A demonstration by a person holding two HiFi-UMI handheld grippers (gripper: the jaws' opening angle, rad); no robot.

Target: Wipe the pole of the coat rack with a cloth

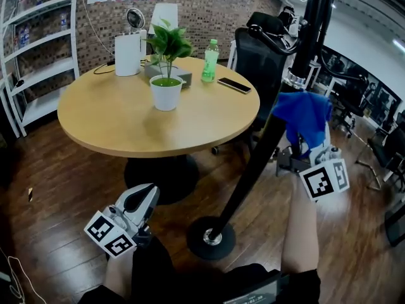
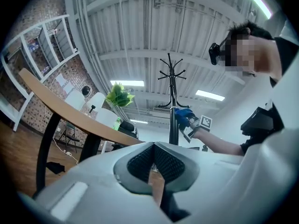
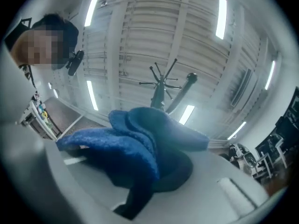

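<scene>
Clamping the soft, light cloth [image 1: 304, 114] by its bunched middle, my right gripper [image 1: 302, 149] holds it against the rigid pole [image 1: 253, 170] from three o'clock; my left gripper's [image 1: 147, 198] jaws rest together, empty.

The cloth [image 1: 304, 114] looks fuzzy, the pole [image 1: 248, 170] glossy black, the tabletop [image 1: 114, 119] smooth wood.

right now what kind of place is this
Probably an office break or meeting area: a round wooden table with a potted plant, a black office chair behind it, and white shelving against a brick wall.
</scene>
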